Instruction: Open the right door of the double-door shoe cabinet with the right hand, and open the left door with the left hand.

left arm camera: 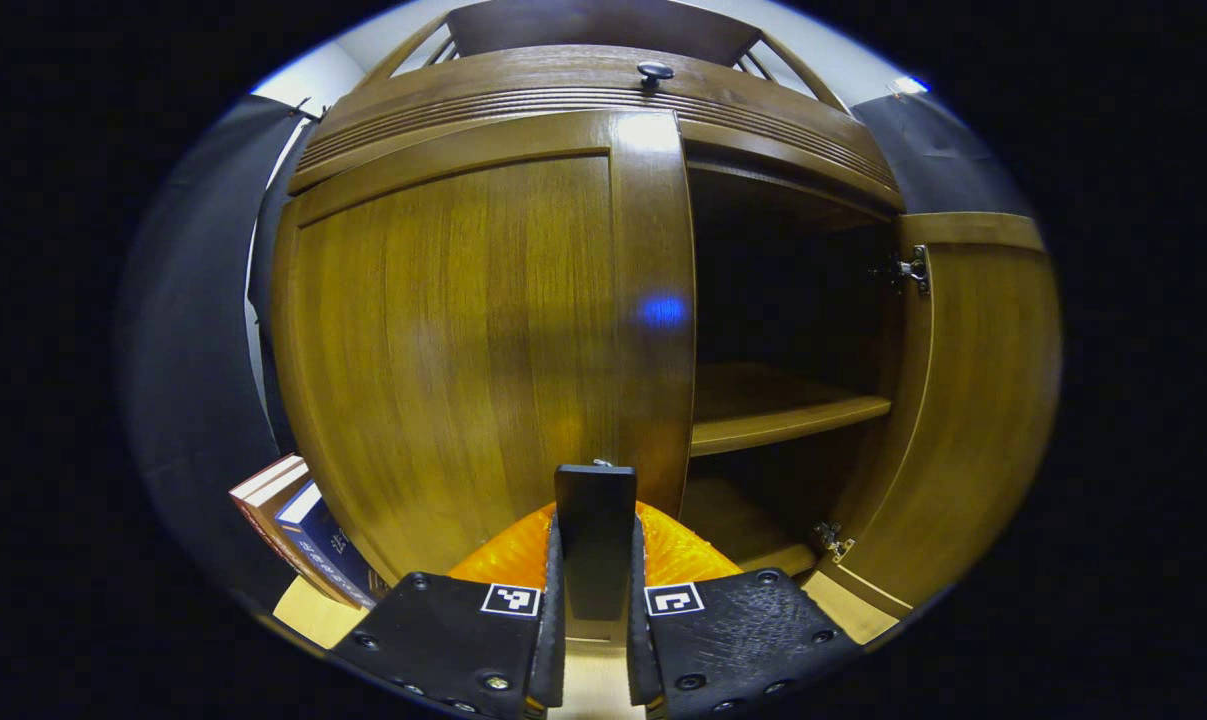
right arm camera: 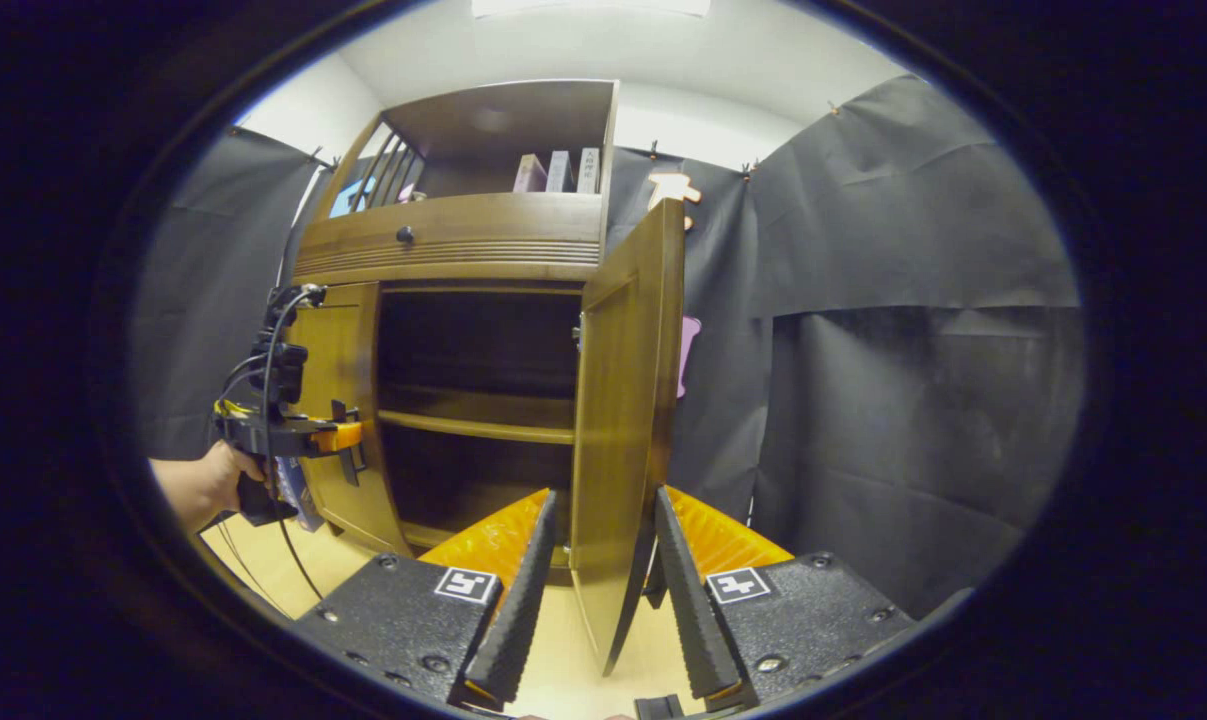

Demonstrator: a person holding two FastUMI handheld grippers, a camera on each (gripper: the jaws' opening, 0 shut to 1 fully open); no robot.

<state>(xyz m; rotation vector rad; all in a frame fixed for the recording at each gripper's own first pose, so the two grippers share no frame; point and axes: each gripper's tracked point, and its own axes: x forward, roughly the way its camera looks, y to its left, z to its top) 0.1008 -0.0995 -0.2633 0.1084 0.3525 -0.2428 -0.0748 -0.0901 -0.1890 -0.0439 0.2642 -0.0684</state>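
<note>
Right gripper view has the right door (right arm camera: 623,400) of the shoe cabinet (right arm camera: 463,235) swung wide, its free edge standing between the fingers of my right gripper (right arm camera: 603,590); the jaws straddle that edge with a gap on each side, so I judge them released rather than clenched on the wood. Beyond it the shelf (right arm camera: 473,428) sits bare in the dark interior, and my other hand (right arm camera: 208,480) holds the left gripper (right arm camera: 348,440) up against the left door (right arm camera: 348,400). From the left gripper view, the left door (left arm camera: 463,350) looks shut, flat across its half of the cabinet, and my left gripper (left arm camera: 595,600) is clamped on a dark upright handle (left arm camera: 595,520) near the door's inner lower edge, both fingers pressing its sides. So I take the first half as done and the second as just starting. Next I would pull the handle toward me and sweep outward along the hinge arc, keeping the grip square so it does not slip, and minding the books (left arm camera: 298,530) leaning beside the cabinet's left foot.
</note>
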